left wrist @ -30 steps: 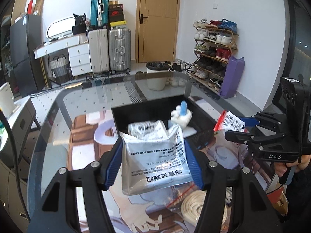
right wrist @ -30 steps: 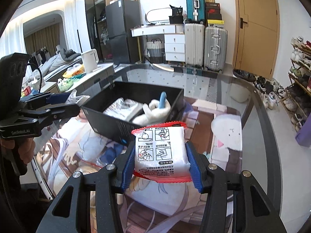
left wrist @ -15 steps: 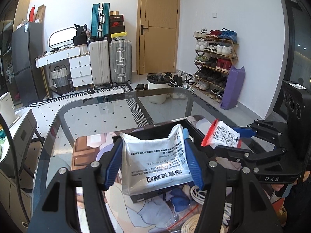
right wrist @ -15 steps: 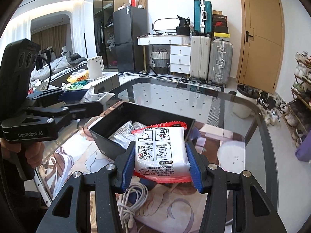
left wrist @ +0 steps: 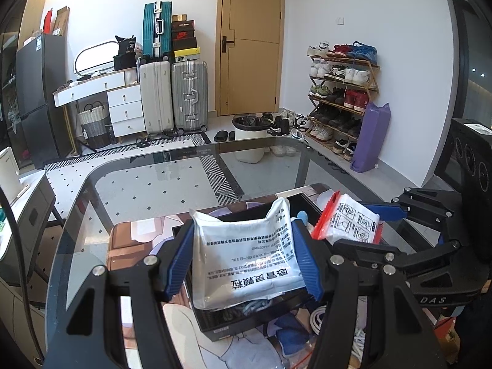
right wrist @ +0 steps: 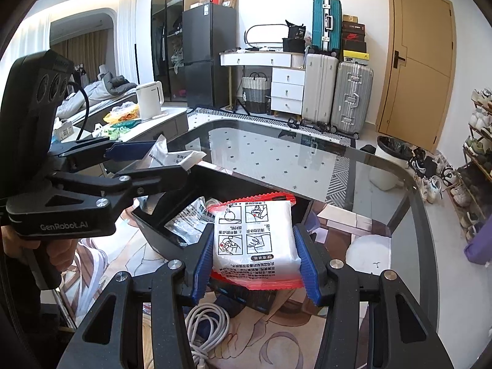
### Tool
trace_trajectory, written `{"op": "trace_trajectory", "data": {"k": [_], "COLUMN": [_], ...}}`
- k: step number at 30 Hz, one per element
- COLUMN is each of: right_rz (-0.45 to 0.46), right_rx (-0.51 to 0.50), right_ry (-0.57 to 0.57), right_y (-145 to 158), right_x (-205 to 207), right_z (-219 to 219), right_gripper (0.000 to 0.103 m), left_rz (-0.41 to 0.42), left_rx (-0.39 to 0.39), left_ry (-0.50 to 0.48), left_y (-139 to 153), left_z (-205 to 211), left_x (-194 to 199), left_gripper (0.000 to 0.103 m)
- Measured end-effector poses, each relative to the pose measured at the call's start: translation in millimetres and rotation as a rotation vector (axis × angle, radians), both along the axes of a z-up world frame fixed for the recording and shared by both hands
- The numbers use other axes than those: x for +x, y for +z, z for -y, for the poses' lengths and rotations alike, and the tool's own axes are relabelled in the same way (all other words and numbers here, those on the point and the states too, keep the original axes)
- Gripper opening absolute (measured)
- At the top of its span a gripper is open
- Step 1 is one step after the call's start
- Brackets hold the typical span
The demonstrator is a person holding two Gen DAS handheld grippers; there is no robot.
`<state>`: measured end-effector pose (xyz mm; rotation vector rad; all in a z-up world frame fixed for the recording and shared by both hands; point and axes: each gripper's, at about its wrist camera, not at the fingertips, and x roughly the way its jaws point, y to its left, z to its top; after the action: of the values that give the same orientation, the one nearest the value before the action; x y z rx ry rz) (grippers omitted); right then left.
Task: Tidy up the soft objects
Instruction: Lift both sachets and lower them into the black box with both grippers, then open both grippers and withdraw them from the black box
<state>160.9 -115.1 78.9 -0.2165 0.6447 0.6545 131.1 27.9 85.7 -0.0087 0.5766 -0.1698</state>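
Observation:
My left gripper (left wrist: 243, 258) is shut on a silver-white foil pouch (left wrist: 246, 255) with black print and holds it above a black box (left wrist: 233, 326) on the table. My right gripper (right wrist: 255, 246) is shut on a white packet with red edges (right wrist: 255, 240), held over the same black box (right wrist: 153, 227). The right gripper and its packet (left wrist: 350, 221) show at the right of the left wrist view. The left gripper with its pouch (right wrist: 169, 158) shows at the left of the right wrist view. Another foil pouch (right wrist: 190, 218) lies inside the box.
The box stands on a glass table (left wrist: 147, 184) with a printed mat (right wrist: 270, 338). A coiled white cable (right wrist: 206, 323) and a blue cloth (left wrist: 289, 332) lie on the mat near the box. Suitcases, a drawer unit, a shoe rack and a bin stand beyond the table.
Both grippers have lifted and come closer together over the box, each still holding its packet. The box now sits lower in both views and the white plush in it is hidden.

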Motion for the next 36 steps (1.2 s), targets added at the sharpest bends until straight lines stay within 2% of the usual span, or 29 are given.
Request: {"op": "trace_trajectory", "data": {"k": [21,36], "right_rz": [-0.052,-0.035], "right_rx": [-0.068,-0.114], "right_ry": [0.040,0.088], "right_y": [-23,-36], "right_x": [27,47], "right_z": [-26,-34], "right_gripper": [0.051,0.051], "left_rz": [-0.070,-0.116], "left_rx": [-0.021,-0.021], "left_ry": [-0.017,-0.030], "left_y": [-30,-45], "left_z": [0,7], "left_x": [37,51], "left_gripper": [0.061,0.061]}}
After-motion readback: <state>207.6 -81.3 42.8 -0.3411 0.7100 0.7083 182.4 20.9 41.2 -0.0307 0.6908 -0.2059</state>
